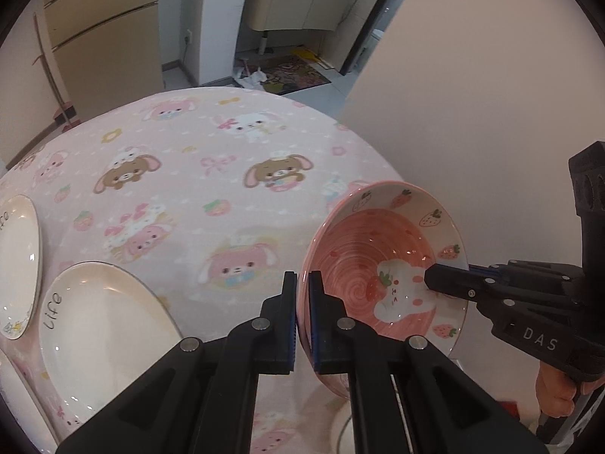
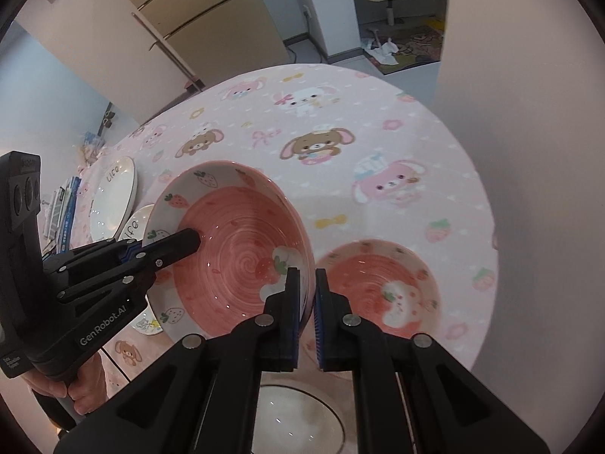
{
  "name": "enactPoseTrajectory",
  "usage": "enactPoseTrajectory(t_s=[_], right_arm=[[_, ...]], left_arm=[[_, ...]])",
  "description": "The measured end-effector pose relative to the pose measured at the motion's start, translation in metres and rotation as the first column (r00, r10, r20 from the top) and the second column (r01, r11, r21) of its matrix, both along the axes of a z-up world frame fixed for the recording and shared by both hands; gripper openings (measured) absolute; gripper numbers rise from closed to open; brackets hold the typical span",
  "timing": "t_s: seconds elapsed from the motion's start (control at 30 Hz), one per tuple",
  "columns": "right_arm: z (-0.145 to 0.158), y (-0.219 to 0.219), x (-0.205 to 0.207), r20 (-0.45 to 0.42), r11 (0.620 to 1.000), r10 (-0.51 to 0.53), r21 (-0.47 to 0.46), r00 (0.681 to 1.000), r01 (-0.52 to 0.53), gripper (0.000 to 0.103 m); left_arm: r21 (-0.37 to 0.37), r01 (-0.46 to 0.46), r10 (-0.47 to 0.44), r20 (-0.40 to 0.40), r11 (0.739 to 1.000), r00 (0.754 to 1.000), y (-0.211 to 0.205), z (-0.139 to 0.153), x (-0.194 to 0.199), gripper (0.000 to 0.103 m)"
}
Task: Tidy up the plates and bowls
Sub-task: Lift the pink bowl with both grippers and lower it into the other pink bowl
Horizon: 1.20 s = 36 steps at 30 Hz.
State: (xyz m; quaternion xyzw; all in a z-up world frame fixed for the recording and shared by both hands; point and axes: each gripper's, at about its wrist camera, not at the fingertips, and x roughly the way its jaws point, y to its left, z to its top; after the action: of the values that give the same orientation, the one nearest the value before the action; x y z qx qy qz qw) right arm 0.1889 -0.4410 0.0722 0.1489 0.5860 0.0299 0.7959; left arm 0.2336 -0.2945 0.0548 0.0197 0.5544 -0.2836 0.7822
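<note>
A pink bowl [image 1: 378, 261] with strawberries and a white rabbit inside hangs tilted above the table, held from two sides. My left gripper [image 1: 302, 280] is shut on its near left rim. My right gripper [image 1: 431, 282] is shut on the opposite rim, one finger inside the bowl. In the right wrist view the same bowl [image 2: 234, 249] fills the middle, with the right gripper [image 2: 307, 276] clamped on its right rim and the left gripper [image 2: 193, 244] on its left rim. A second, matching pink bowl [image 2: 378, 287] sits on the table to the right.
Two white "Life" plates [image 1: 102, 333] [image 1: 15, 261] lie on the left of the pink cartoon tablecloth [image 1: 227, 143]. A white dish [image 2: 298, 420] sits under the grippers. A pale wall [image 1: 472, 94] borders the table's right side. Books [image 2: 64, 208] stand at far left.
</note>
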Motion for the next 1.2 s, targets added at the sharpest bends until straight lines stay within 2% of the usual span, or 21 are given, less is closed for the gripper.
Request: enactPoseTrajectory(t_s=[0.2,0.4,0.57,0.73,1.03,1.2], right_arm=[[0.006,-0.029,-0.022,-0.002,0.998,-0.062,-0.009,0.998,0.062,0.006],[-0.001,-0.049,-0.038,-0.023,0.995,-0.092,-0.025,0.995,0.092,0.006],[-0.016,-0.062,-0.042,-0.044,0.994,-0.111,-0.006,0.993,0.11,0.006],[-0.031,-0.067,-0.044,-0.076,0.993,-0.116,-0.011,0.99,0.115,0.006],[-0.045,-0.076,-0.044,-0.098,0.993,-0.117,-0.013,0.988,0.116,0.006],[-0.048,-0.073,-0.045,-0.093,0.993,-0.102,-0.069,0.99,0.096,0.007]], left_arm=[[0.012,0.055,-0.055,-0.007,0.998,0.998,-0.032,-0.002,-0.018,0.006],[0.041,0.088,-0.088,0.019,0.995,0.996,-0.056,-0.004,-0.03,0.006],[0.043,0.092,-0.09,-0.034,0.995,0.995,-0.064,-0.023,-0.029,0.006],[0.053,0.096,-0.093,-0.072,0.994,0.993,-0.072,-0.042,-0.028,0.006],[0.102,0.127,-0.122,-0.054,0.987,0.991,-0.086,-0.049,-0.033,0.006],[0.129,0.139,-0.134,-0.044,0.982,0.99,-0.092,-0.053,-0.034,0.006]])
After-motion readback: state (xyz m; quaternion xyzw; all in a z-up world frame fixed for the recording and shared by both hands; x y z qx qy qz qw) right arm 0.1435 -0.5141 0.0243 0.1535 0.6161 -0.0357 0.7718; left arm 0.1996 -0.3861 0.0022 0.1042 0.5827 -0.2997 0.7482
